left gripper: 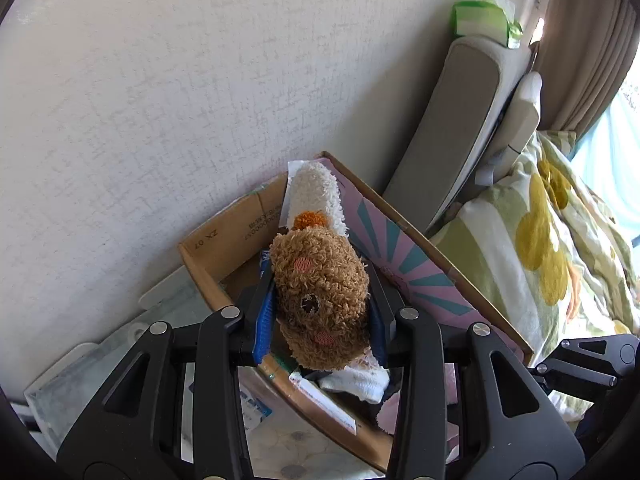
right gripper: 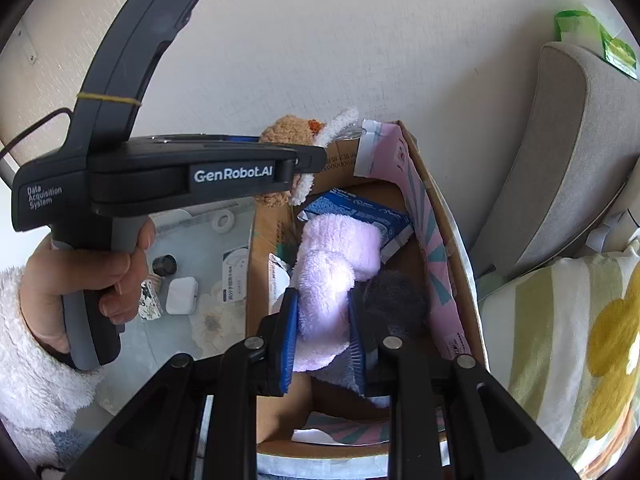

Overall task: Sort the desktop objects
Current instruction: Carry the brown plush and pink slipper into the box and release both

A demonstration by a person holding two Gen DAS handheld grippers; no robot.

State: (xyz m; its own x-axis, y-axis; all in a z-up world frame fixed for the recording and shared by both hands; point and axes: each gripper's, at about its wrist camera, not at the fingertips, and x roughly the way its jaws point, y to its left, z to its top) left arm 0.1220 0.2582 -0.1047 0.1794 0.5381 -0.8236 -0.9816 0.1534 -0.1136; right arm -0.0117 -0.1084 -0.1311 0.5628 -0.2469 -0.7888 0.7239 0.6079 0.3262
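In the left wrist view, the left gripper [left gripper: 320, 312] pinched a plush toy [left gripper: 320, 292] between its blue pads at the centre of the frame, above the cardboard box [left gripper: 224, 248]. The toy's long axis ran away from the camera toward the upper middle of the frame: its curly brown end sat between the pads, and its white fluffy end [left gripper: 316, 192] pointed up toward the wall. The brown part showed two pink patches and a dark round spot, with an orange tuft where brown met white. In the right wrist view, the right gripper [right gripper: 324, 328] was pressed on a pale lilac fluffy cloth [right gripper: 332, 272] at the lower centre, inside the box. The cloth lay lengthwise from the pads toward the upper middle of the frame, thick and soft, beside a dark grey fuzzy thing [right gripper: 396, 300] at its right. A hand [right gripper: 80, 280] at the left of that frame held the left gripper's handle.
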